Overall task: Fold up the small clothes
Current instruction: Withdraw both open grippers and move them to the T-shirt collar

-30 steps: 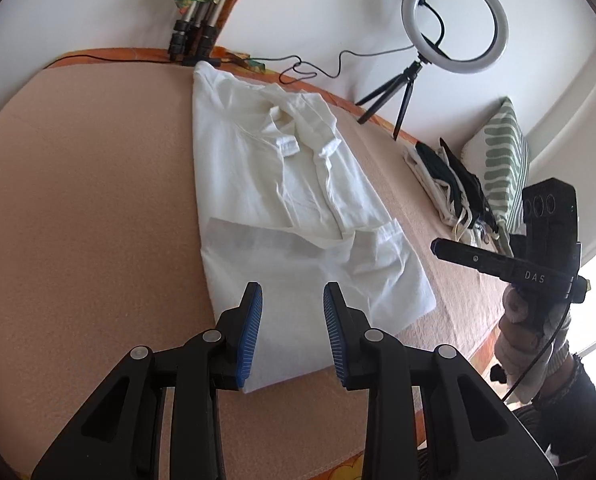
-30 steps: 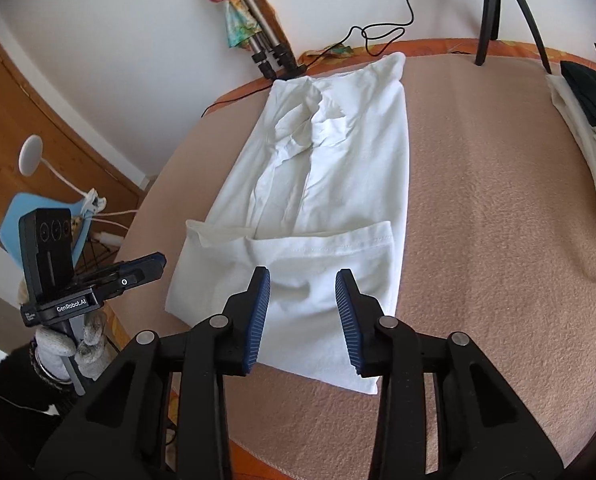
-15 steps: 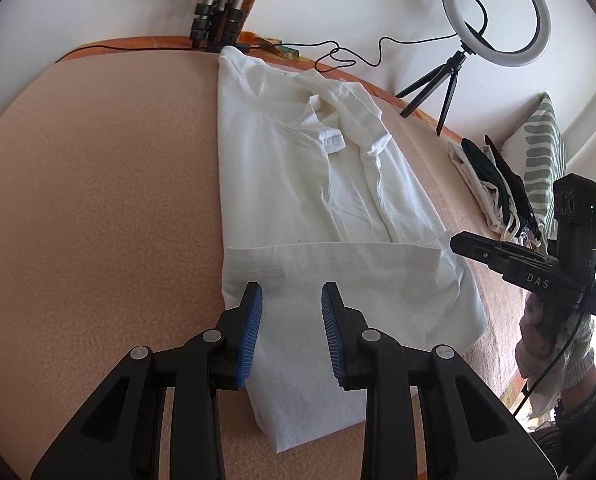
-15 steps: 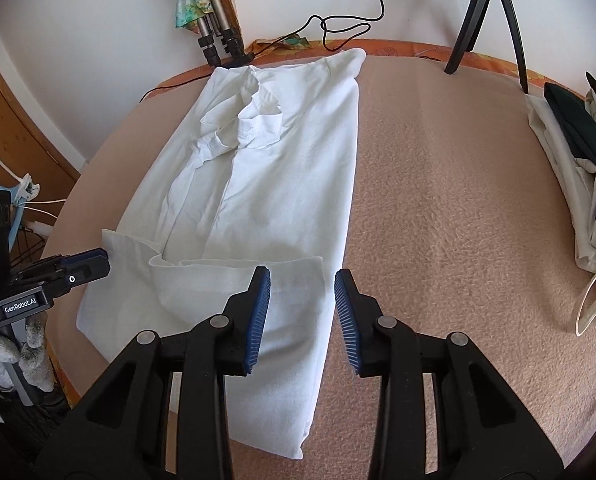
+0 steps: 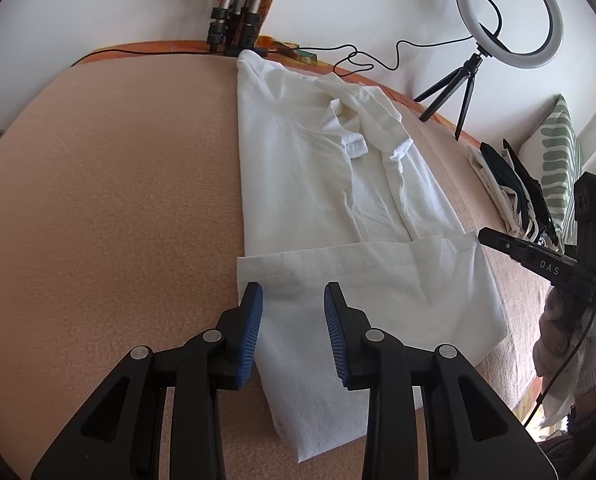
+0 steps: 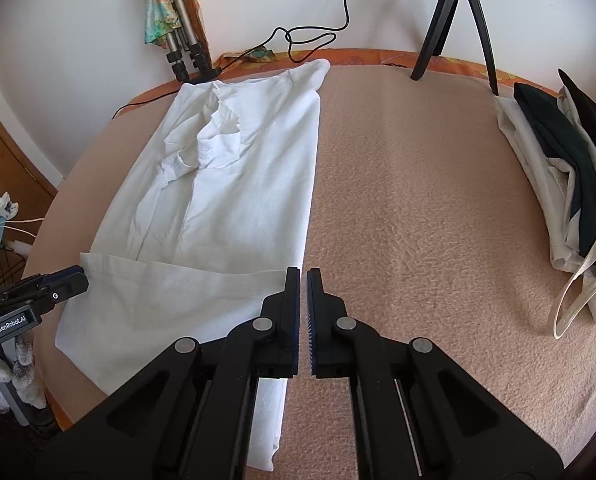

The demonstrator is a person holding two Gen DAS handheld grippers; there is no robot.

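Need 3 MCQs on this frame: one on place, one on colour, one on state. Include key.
1. Where is the pile of dark and pale clothes?
A. on the white shirt
B. at the peach blanket's right edge, apart from the shirt
C. on the floor

2. The folded cotton shirt is:
A. white
B. green
C. orange

3. The shirt's bottom hem is:
A. hanging off the edge
B. rolled into a tube
C. folded up over the body

Key: 1 B, the right wrist view shows bare blanket between them. 2 A, white in both views. 3 C, the stitched hem lies across the shirt.
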